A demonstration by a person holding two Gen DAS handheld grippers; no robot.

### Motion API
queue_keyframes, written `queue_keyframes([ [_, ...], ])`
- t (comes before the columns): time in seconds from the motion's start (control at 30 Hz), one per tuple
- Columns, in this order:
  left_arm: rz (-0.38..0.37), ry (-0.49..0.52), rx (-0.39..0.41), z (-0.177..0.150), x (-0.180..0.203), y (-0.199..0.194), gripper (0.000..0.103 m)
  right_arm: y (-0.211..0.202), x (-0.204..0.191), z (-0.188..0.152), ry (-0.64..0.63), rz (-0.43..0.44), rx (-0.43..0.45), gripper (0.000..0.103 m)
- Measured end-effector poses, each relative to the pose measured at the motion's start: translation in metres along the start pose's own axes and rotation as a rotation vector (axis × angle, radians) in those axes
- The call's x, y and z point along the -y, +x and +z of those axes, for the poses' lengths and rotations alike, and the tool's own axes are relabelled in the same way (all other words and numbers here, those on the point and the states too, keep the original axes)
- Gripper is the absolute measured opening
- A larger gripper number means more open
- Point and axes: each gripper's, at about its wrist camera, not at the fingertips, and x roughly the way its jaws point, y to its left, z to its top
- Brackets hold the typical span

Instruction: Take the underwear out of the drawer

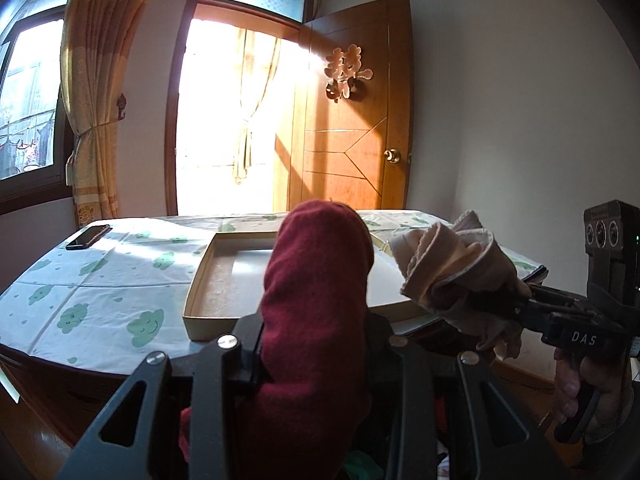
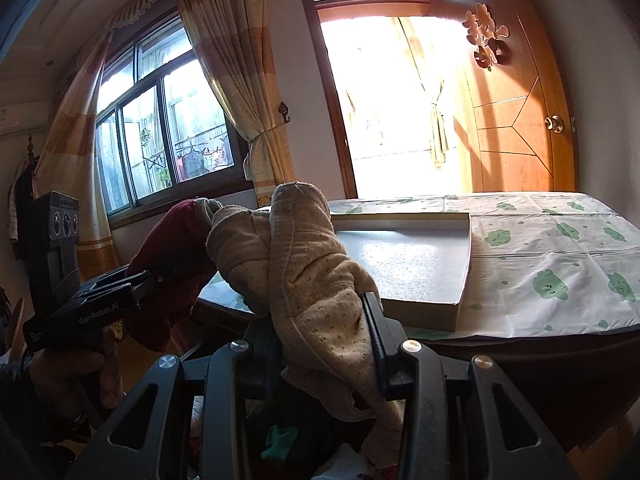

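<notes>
Left gripper (image 1: 316,360) clamps maroon underwear (image 1: 316,304) and right gripper (image 2: 328,344) clamps beige underwear (image 2: 316,280), both above the desk (image 1: 80,280) near a shallow box (image 1: 224,280) and phone (image 1: 88,237).

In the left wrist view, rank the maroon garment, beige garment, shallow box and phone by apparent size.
1. maroon garment, inflated by nearness to the lens
2. shallow box, partly hidden, so first and second are unsure
3. beige garment, held in the right gripper
4. phone
</notes>
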Motion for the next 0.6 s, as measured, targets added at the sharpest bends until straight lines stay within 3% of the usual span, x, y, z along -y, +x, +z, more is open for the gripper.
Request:
queue_keyframes([
  [0.6,0.005,0.040,-0.023,0.050,0.005,0.053,0.034,0.037,0.033,0.055,0.095,-0.077,-0.080,0.039],
])
